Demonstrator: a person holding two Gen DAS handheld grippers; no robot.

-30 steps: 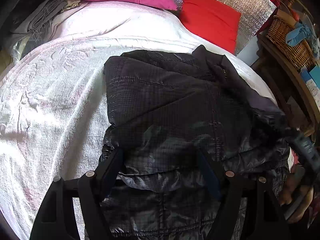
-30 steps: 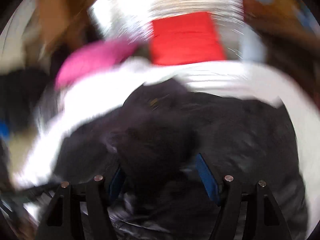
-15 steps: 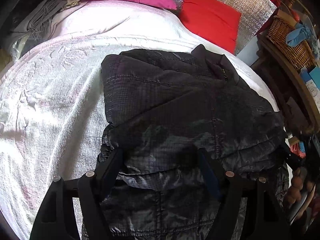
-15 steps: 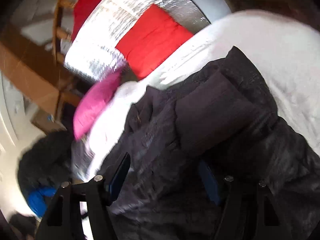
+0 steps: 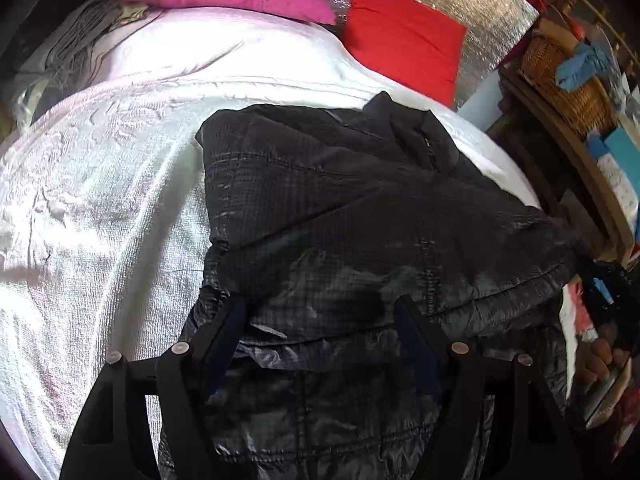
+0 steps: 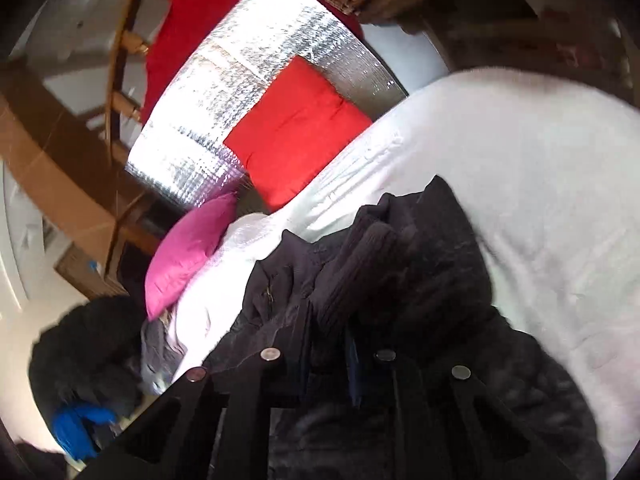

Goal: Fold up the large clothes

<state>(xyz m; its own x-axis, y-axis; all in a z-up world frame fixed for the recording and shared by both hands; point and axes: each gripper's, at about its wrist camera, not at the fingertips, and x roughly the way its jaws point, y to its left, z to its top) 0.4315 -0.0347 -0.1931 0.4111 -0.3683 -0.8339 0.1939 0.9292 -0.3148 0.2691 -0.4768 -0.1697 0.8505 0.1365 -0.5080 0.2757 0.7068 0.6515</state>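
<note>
1. The dark quilted jacket (image 5: 360, 248) lies partly folded on the white bedspread (image 5: 100, 220) of the bed, its collar toward 12 o'clock near the red cushion (image 5: 404, 32) and its hem at 6 o'clock under the left tool (image 5: 320, 320).
2. The left tool stands spread, 1 finger on each side of a shiny fold near the hem; the pads do not appear to press the cloth.
3. The right tool (image 6: 328, 344) has its fingers pressed together. Dark jacket cloth bunches right at the tips, so it looks to be pinching a fold near the ribbed cuff (image 6: 360, 264), though the dark blur leaves the exact bite unclear.
4. Risk: the fabric looks slick and puffy, so a thin pinch could slip out when the right tool pulls, and the sleeve would flop back open.
5. Risk: with the left tool not clamped, a pull from 3 o'clock may drag the whole jacket across the bedspread instead of making a fold.
6. Risk: the jacket's right edge sits near the bed's edge at 3 o'clock in the left view, beside the wooden shelf (image 5: 580, 168); a slide that way could drop it off.
7. Risk: the padding may spring back, undoing the layers already stacked.
8. No brand, label or writing can be read; a small zip pull (image 5: 429, 142) shows by the collar.
</note>
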